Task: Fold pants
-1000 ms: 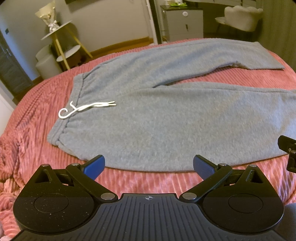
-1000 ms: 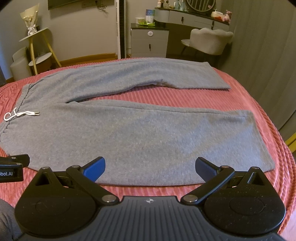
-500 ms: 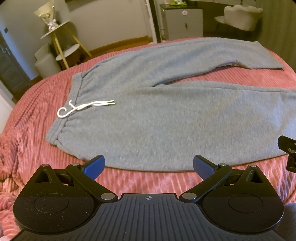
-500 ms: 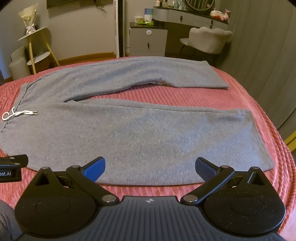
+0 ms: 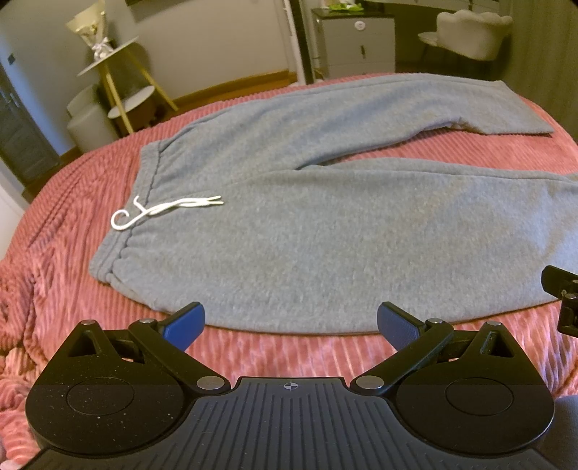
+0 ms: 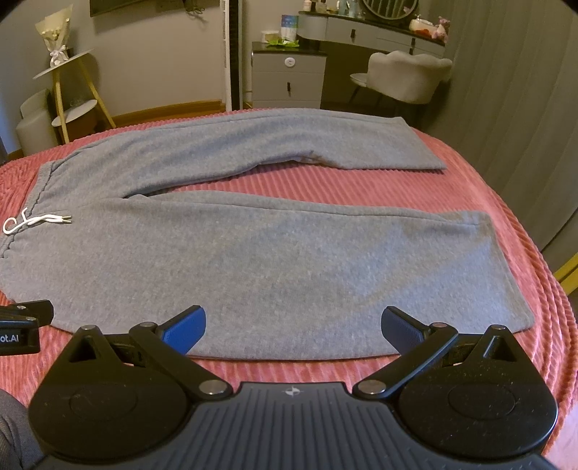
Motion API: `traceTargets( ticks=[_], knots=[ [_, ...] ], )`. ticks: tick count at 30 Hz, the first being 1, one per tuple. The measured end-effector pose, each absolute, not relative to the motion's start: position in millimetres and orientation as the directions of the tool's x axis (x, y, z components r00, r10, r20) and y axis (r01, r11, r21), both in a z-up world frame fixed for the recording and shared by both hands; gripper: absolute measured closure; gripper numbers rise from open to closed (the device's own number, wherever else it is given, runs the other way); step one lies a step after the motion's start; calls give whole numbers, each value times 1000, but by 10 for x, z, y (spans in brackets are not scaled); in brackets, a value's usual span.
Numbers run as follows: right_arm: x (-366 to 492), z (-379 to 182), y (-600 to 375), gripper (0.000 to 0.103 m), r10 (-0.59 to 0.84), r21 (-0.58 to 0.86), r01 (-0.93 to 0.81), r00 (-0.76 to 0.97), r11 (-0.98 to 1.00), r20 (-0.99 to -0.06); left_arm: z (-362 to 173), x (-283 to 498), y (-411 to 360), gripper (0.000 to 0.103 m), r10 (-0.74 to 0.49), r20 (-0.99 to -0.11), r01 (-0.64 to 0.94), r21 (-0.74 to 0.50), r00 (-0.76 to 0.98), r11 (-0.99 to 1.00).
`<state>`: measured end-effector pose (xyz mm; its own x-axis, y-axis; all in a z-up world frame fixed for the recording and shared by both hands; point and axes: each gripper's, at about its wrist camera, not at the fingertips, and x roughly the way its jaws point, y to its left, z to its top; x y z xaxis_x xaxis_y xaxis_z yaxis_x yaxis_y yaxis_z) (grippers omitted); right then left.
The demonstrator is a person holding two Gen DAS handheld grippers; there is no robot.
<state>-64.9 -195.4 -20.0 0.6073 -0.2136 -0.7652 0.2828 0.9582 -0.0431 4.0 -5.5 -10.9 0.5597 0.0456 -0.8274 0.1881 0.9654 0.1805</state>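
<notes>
Jaws of both grippers stand wide apart with nothing between them. From the left wrist view, the left gripper (image 5: 290, 321) hovers just off the near edge of the grey sweatpants (image 5: 325, 231), which lie flat and spread out on the bed's pink ribbed bedspread (image 5: 65, 224). This view gives the waistband end best: the elastic waistband (image 5: 144, 195) lies to the left and the white drawstring (image 5: 162, 209) curls over it onto the bedspread, while the near leg runs out past the right edge, its cuff cut off. A black piece of the right gripper shows at that right edge.

From the right wrist view, the right gripper (image 6: 293, 327) sits over the near hem side of the near leg, and here both cuffs are visible: the near leg's cuff (image 6: 505, 274) at the right and the far leg's cuff (image 6: 419, 144) beyond it, the two legs splayed apart with bedspread between. Only this view shows the dressing table with its round mirror (image 6: 390, 9) above the grey upholstered chair (image 6: 408, 74); the tripod side table (image 6: 68, 83) appears in both
</notes>
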Motion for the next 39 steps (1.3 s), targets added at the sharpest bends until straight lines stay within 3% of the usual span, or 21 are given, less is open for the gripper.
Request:
traceTargets(
  ticks=[35, 39],
  knots=[
    [-500, -225, -1994, 0, -246, -82, 301, 563, 950, -789, -116, 185, -38, 0, 24, -834, 191, 154, 551, 970],
    [-325, -333, -2232, 0, -134, 38, 305, 522, 952, -842, -114, 353, 8, 0, 22, -834, 159, 130, 552, 979]
  ],
)
